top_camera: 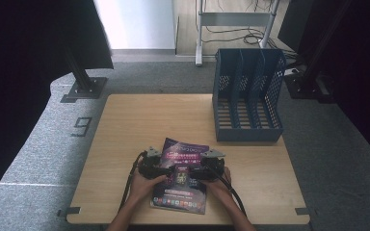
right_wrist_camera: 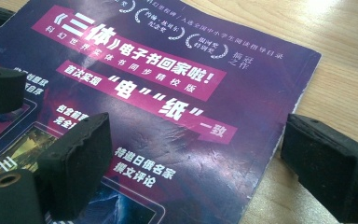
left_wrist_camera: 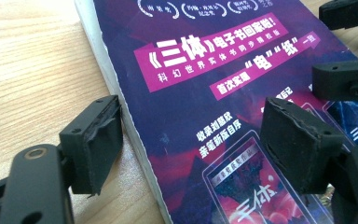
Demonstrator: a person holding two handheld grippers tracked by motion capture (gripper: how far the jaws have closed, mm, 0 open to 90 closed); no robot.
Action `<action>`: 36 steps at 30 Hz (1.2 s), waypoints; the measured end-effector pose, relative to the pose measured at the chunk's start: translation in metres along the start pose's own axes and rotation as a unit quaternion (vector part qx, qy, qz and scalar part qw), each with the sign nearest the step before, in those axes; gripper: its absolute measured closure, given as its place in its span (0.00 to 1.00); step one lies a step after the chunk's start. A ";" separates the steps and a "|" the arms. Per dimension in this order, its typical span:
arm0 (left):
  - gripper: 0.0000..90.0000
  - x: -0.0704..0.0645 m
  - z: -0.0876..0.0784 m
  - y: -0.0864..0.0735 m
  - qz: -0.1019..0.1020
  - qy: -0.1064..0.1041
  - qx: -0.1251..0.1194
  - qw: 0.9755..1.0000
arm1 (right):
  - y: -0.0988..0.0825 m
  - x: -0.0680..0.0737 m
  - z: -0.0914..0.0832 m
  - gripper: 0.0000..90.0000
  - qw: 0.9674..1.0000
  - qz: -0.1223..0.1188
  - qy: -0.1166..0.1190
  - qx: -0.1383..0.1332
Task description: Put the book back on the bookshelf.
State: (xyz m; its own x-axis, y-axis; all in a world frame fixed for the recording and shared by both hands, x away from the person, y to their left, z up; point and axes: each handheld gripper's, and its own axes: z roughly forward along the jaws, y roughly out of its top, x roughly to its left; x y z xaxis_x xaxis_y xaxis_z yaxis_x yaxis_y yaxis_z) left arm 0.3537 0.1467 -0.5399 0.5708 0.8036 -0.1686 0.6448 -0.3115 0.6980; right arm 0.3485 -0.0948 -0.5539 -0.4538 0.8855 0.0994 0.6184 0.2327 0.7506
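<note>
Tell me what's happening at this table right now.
A person holds a gripper in each hand over a purple book lying flat near the front edge of the wooden table. The left gripper straddles the book's one long edge with its jaws open, and the right gripper straddles the opposite edge, also open. A blue file rack stands empty at the table's far right.

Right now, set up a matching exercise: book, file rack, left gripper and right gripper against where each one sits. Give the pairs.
Things:
1. book
2. file rack
3. left gripper
4. right gripper

Places:
A. open, astride the book's right edge
B. far right of the table, upright
C. flat at the near edge of the table
D. open, astride the book's left edge

Pairs: 1-C, 2-B, 3-D, 4-A
</note>
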 end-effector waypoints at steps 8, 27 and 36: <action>0.36 -0.013 -0.009 0.002 0.027 -0.025 -0.027 0.999 | 0.000 0.000 0.000 0.10 1.000 0.001 0.000 0.001; 0.43 -0.009 -0.007 0.017 0.042 -0.028 -0.046 0.998 | -0.001 0.000 -0.001 0.10 1.000 0.000 0.001 0.000; 0.48 -0.007 0.010 0.021 0.057 -0.012 -0.014 0.998 | -0.001 0.000 -0.002 0.11 1.000 0.003 -0.001 -0.002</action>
State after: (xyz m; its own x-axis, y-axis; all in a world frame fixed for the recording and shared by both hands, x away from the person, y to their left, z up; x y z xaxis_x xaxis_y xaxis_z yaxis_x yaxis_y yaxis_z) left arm 0.3680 0.1298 -0.5311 0.6528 0.7505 -0.1034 0.5602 -0.3862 0.7328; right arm 0.3465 -0.0956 -0.5538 -0.4499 0.8871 0.1028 0.6188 0.2267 0.7521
